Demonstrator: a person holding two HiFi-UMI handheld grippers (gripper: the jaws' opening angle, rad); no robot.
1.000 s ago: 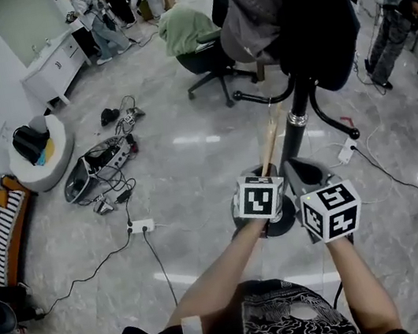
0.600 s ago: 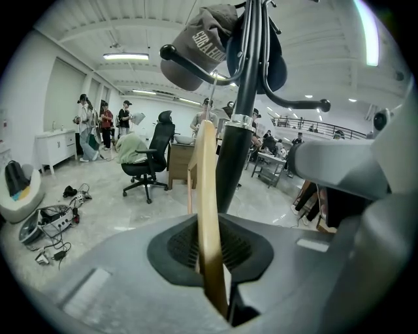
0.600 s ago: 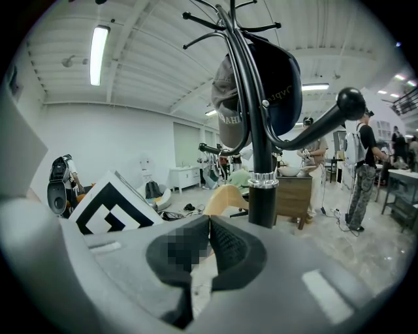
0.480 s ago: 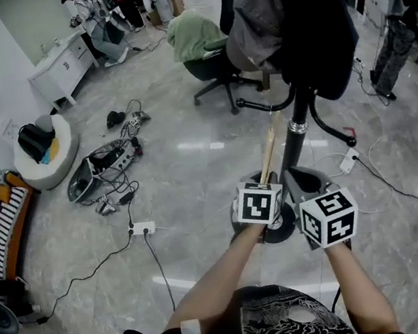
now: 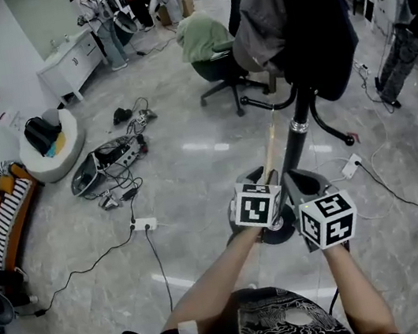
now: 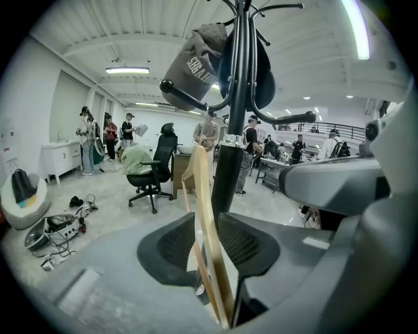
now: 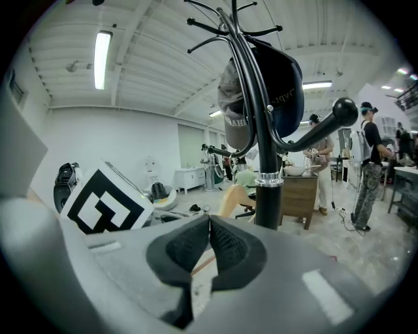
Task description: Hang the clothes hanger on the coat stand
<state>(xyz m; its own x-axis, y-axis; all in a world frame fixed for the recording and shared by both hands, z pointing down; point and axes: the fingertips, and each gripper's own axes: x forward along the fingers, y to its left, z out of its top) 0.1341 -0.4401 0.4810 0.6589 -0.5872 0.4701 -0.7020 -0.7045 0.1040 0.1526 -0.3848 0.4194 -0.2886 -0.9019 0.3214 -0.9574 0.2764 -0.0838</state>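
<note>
A light wooden clothes hanger [image 5: 270, 147] rises from my left gripper [image 5: 259, 193], edge-on and close to the black coat stand [image 5: 299, 116]. In the left gripper view the hanger [image 6: 204, 215] stands between the two dark pads, and my left gripper [image 6: 212, 229] is shut on it. The stand's pole [image 6: 230, 166] is just behind, with a grey cap [image 6: 193, 64] on a hook above. My right gripper [image 5: 325, 212] hovers beside the left, over the stand's base [image 5: 285, 225]. Its pads [image 7: 186, 246] meet with nothing between them, so my right gripper [image 7: 208, 236] is shut and empty.
The stand carries a grey garment [image 5: 258, 19] and a black one [image 5: 321, 22]. Behind it is an office chair [image 5: 216, 61] draped in green cloth. Cables and a power strip [image 5: 141, 225] lie on the floor at left, by an open case [image 5: 100, 160]. A person [image 5: 404, 40] stands at right.
The head view has tipped slightly, so both grippers sit a little lower in it. They stay by the stand's base, the left still holding the hanger.
</note>
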